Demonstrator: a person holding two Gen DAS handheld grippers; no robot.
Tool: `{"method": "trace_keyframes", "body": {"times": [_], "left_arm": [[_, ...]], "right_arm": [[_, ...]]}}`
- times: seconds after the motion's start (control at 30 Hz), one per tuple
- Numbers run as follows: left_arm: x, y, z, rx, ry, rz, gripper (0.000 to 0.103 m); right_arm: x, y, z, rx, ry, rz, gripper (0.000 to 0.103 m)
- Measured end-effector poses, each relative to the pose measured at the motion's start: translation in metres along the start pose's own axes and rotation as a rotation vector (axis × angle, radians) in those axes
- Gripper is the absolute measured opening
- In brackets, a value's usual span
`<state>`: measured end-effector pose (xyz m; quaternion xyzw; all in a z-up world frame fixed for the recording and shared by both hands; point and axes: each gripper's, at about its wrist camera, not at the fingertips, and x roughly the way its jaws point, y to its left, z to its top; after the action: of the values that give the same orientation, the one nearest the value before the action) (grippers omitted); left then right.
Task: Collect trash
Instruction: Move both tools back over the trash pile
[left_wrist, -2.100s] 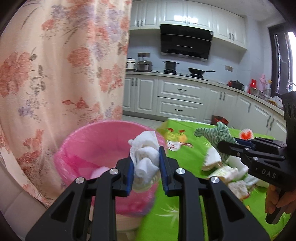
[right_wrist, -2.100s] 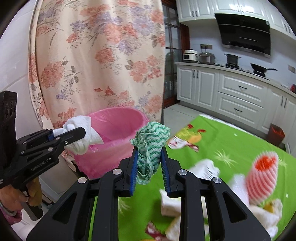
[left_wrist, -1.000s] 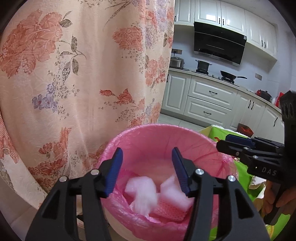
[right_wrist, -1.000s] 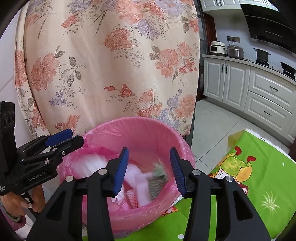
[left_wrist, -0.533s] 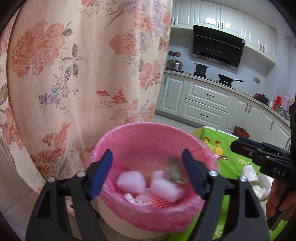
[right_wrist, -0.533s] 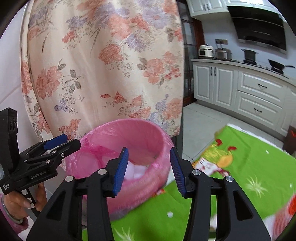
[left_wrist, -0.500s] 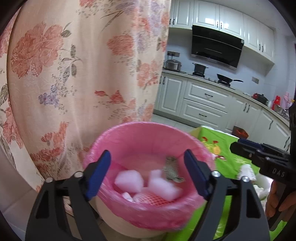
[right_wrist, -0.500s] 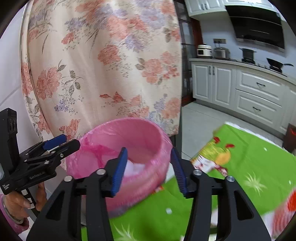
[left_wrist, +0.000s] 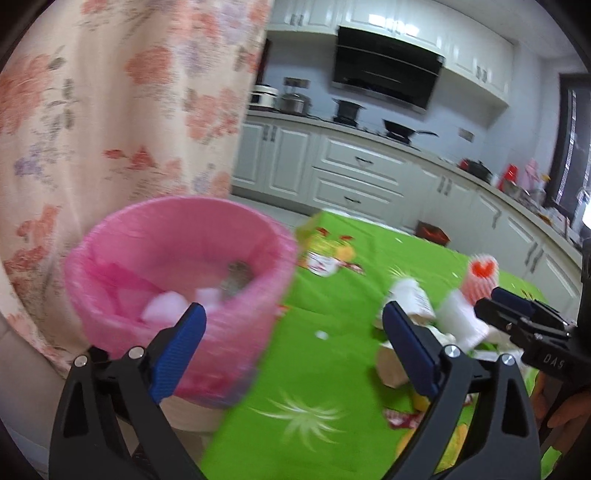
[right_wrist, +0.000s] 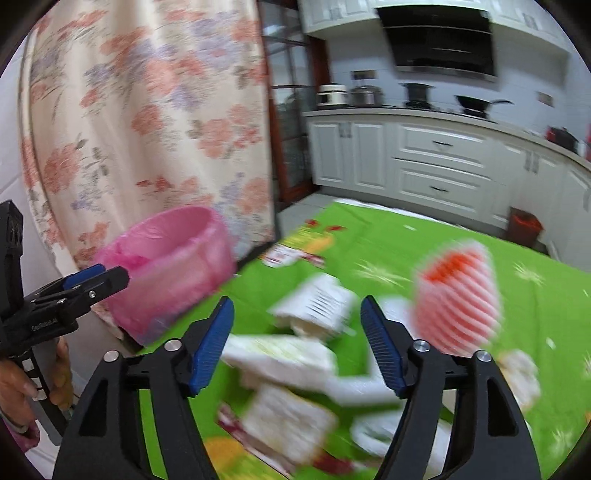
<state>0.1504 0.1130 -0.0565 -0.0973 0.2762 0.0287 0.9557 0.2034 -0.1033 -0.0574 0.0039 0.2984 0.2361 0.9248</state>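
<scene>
Both tongs have just been spreading, nothing between them. The left tongs (left_wrist: 293, 339) are hanging beside the upright pink-lined bin (left_wrist: 177, 266). The right tongs (right_wrist: 297, 341) are hovering over blurred white trash (right_wrist: 291, 354) lying lengthwise across the green bench (right_wrist: 535, 280).

Both grippers, left gripper (left_wrist: 293, 334) and right gripper (right_wrist: 297, 341), are built from black frames, with ribbed blue pads (right_wrist: 212, 343) fitted and silver screws (right_wrist: 420, 345) seen.
</scene>
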Motion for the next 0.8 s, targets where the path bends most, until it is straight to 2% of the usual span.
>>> {"method": "trace_keyframes", "body": {"times": [0.17,0.4,0.8], "left_arm": [[0.009,-0.038,-0.011,0.057,0.028,-0.054,0.093],[0.02,-0.081,-0.03,0.106,0.073,-0.121,0.093],[0.036,-0.12,-0.065,0.175,0.146,-0.169,0.093]], "right_arm": [[-0.025,-0.045,-0.024,0.065,0.006,-0.092,0.07],[-0.047,-0.078,-0.049,0.107,0.01,-0.164,0.071],[-0.052,-0.101,-0.081,0.145,0.068,-0.174,0.078]]}}
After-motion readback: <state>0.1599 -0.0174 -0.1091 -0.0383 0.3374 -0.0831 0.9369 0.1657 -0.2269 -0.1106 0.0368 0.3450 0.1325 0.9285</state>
